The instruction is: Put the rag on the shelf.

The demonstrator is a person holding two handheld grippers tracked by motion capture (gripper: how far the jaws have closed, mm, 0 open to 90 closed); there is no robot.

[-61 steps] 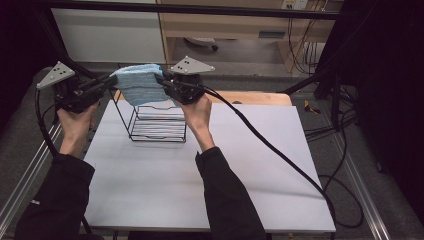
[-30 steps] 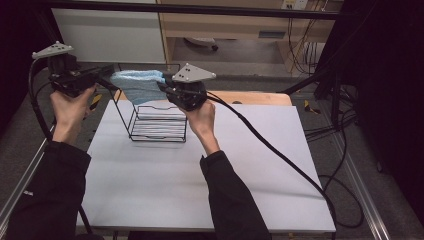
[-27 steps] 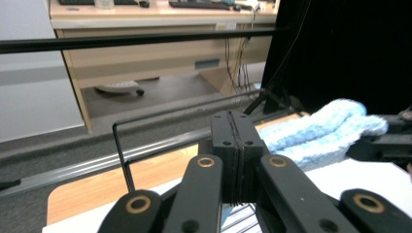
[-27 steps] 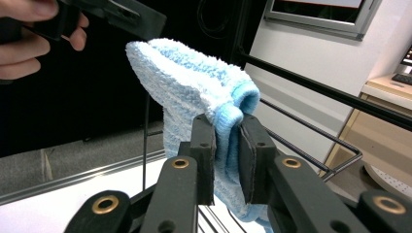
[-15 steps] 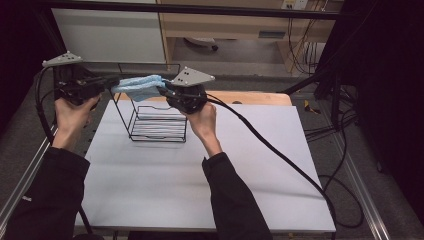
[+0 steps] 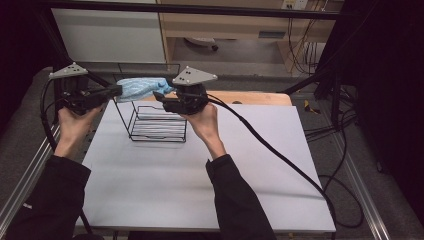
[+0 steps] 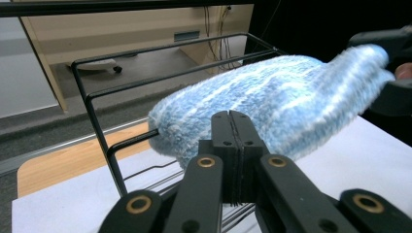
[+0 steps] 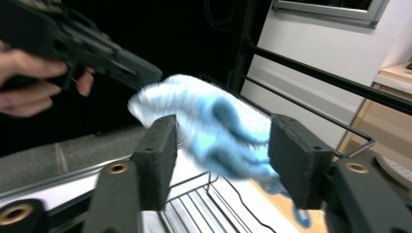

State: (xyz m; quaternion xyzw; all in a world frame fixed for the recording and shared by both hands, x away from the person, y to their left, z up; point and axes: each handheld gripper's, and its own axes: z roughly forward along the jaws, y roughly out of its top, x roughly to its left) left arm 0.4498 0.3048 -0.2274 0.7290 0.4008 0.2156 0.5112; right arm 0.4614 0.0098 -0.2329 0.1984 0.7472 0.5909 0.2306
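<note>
High view: the left gripper (image 6: 116, 91) holds the cloth (image 6: 142, 87) stretched over the rack (image 6: 155, 122), ready to drape it. Left gripper view: jaws clenched on the cloth's edge (image 7: 272, 104). Right gripper view: the right gripper (image 8: 221, 155) has just been opening, its jaws released, the cloth between them.

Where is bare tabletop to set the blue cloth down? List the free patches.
Free: the white table right of the wire rack, crossed only by the right claw's cable, and the near strip between the two forearms. Crowded: the far left corner, where the rack, the blue cloth, left claw and right claw meet.
</note>
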